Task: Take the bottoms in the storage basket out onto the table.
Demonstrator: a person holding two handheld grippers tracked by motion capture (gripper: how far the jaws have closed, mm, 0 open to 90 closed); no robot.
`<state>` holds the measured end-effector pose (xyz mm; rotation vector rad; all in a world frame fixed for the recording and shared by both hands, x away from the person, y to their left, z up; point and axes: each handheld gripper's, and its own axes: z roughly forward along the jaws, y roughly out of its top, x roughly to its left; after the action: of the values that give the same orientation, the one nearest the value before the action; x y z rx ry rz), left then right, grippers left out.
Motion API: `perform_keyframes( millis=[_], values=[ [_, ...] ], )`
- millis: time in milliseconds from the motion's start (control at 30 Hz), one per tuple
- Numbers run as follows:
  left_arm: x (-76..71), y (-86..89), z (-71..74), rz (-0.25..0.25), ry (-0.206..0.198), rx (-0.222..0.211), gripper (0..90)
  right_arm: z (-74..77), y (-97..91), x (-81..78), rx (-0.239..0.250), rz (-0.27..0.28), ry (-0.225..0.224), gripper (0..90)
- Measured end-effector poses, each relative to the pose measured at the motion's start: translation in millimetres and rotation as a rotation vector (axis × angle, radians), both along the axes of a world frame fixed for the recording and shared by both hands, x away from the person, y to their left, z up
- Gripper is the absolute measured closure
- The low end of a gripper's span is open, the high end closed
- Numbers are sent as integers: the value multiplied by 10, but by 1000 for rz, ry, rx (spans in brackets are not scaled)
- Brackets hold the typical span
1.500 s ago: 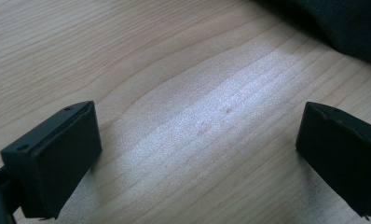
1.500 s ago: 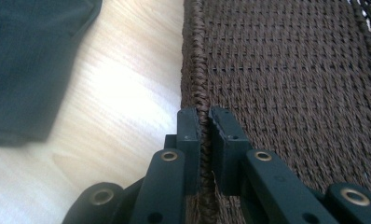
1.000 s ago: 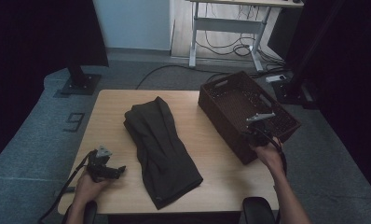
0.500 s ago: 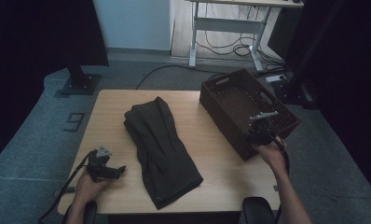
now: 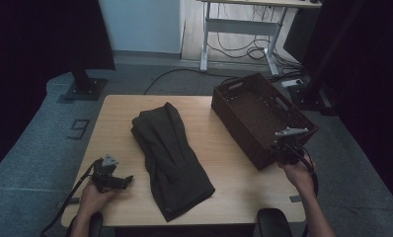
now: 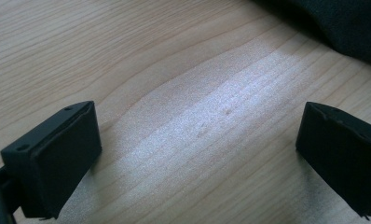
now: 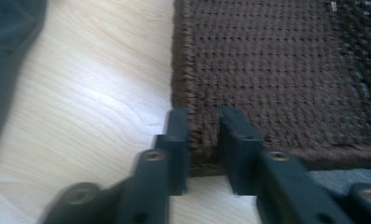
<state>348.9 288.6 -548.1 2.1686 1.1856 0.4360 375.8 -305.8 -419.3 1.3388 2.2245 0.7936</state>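
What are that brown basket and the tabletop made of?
The basket looks like woven wicker or a plastic imitation: dark brown, matte, with a regular braided weave on its wall. The tabletop looks like pale wood or wood-look laminate, with grain lines and a soft sheen.

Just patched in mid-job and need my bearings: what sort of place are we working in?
Probably a lab or studio set up for recording, not a home. A bare wooden table stands on grey carpet, dark curtains hang around it, and a desk frame with loose cables sits behind. On the table: a dark garment and a brown woven basket.
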Motion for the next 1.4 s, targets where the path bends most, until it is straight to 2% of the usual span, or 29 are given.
perform_keyframes(
  millis=[100,233,267,333,433,500,567,667,867,1100,1400],
  values=[
    [0,0,0,0,0,0,0,-21,-3,6,-28,-3,-10,752],
    [0,0,0,0,0,0,0,-25,-88,24,-9,-22,-14,743],
    [0,0,0,0,0,0,0,-24,-104,24,-13,-33,-18,710],
    [0,0,0,0,0,0,0,-18,-122,14,-54,-71,-38,609],
    [0,0,0,0,0,0,0,-18,-136,-19,-94,-117,-44,501],
    [0,0,0,0,0,0,0,-29,-150,-48,-103,-143,-42,465],
    [0,0,0,0,0,0,0,-52,-167,-77,-96,-159,-37,480],
    [0,0,0,0,0,0,0,-116,-197,-95,-53,-151,-15,532],
    [0,0,0,0,0,0,0,-141,-222,-69,-44,-161,-36,542],
    [1,0,0,0,0,0,0,-157,-230,84,-34,-171,-47,543],
    [1,0,0,0,0,0,0,-171,-240,361,-25,-191,-56,543]
  ],
)
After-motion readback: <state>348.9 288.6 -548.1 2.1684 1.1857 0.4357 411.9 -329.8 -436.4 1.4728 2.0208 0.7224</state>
